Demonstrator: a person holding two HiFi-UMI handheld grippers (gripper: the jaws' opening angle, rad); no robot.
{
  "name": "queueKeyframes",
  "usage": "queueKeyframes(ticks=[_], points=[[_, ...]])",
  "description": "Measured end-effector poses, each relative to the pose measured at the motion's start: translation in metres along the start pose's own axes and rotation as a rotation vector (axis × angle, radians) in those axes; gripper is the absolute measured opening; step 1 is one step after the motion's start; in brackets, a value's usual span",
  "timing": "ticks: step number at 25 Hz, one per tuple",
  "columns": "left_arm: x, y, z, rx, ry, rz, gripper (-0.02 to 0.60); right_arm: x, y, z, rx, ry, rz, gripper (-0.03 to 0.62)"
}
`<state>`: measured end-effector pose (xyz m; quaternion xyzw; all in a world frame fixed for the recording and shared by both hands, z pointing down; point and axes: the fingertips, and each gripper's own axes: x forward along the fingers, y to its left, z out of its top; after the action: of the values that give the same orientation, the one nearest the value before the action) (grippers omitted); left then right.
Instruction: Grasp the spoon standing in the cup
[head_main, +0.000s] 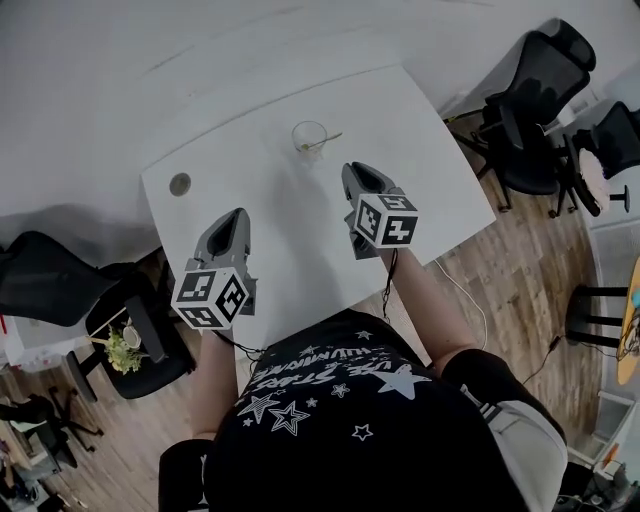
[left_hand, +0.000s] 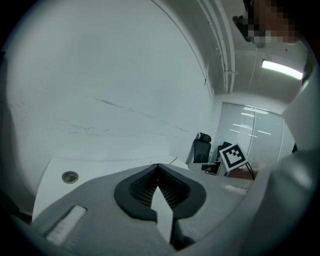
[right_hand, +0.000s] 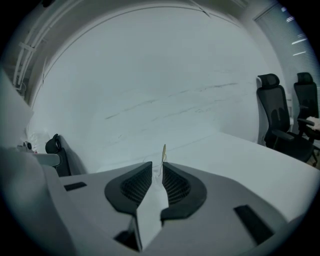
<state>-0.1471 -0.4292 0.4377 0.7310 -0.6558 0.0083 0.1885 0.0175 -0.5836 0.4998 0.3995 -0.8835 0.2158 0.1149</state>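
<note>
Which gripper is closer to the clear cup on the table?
Right. The right gripper is just short of the cup, slightly right of it; the left gripper is farther back and to its left.

The cup (head_main: 310, 136) is a small clear tumbler standing upright on the white table (head_main: 250, 215), towards the far edge and about midway between left and right. Its wall is see-through, so the pale tabletop shows through it, and its round mouth faces up. The spoon (head_main: 325, 139) stands in the cup. It is slim and pale gold, with its lower end inside and its upper part tilted to the right, crossing the rim and sticking out past the cup's right side. In the right gripper view the spoon (right_hand: 163, 151) shows as a thin, nearly upright sliver, slightly wider at the top. Which end is down cannot be told.
</note>
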Motion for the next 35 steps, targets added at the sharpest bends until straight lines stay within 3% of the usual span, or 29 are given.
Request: queueKeyframes(ticks=[9,18,35], points=[[0.018,0.013,-0.009,-0.032,0.016,0.074,0.006,0.051,-0.002,-0.001,0.021,0.043,0.074,0.116],[0.024,0.021,-0.016,-0.064,0.024,0.125,0.006,0.087,-0.013,0.006,0.098,0.028,0.041,0.149],[0.028,0.024,-0.027,-0.062,0.065,0.135,0.006,0.106,-0.017,0.010,0.081,0.033,0.008,0.041]])
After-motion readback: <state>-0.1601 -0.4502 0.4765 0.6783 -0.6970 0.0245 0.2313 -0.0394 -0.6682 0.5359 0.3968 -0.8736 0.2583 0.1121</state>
